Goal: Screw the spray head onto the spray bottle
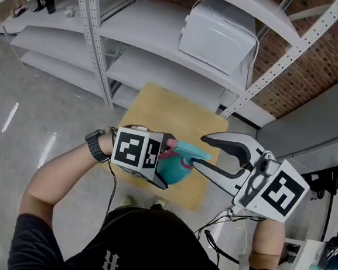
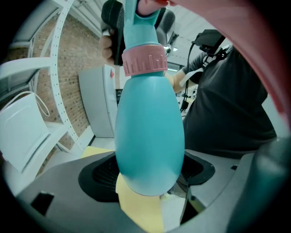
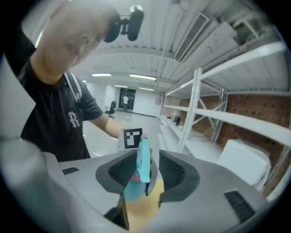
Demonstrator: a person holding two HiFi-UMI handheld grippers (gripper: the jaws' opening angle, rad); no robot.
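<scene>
The spray head (image 1: 192,153), teal like the bottle, is seen sitting on the neck of the spray bottle (image 1: 171,168), with a pink collar (image 1: 177,159) between the two. How far the collar is tightened cannot be told. The bottle is held up in the air, tilted, above a yellow board (image 1: 177,111) that lies on the grey floor (image 1: 42,108).

The rounded body of the bottle is gripped by the left gripper (image 2: 148,175). In the left gripper view its lower part fills the space between the two dark pads, which are pressed on its sides, and the collar and the head are seen further away, at the top of the picture.

The spray head is taken from the opposite side by the right gripper (image 3: 145,170). In the right gripper view the narrow head is placed on edge between the ribbed pads, and the jaws are closed in on it. The collar and the shoulder of the bottle are seen just beyond. In the head view the two grippers are found facing each other, the left one at the body, the right one at the head.

Further out, a watch (image 1: 96,144) is worn on the left wrist. White metal shelves (image 1: 160,36) are seen behind the board, with a white box (image 1: 219,36) on one of them, and a brick wall (image 1: 315,74) at the right
</scene>
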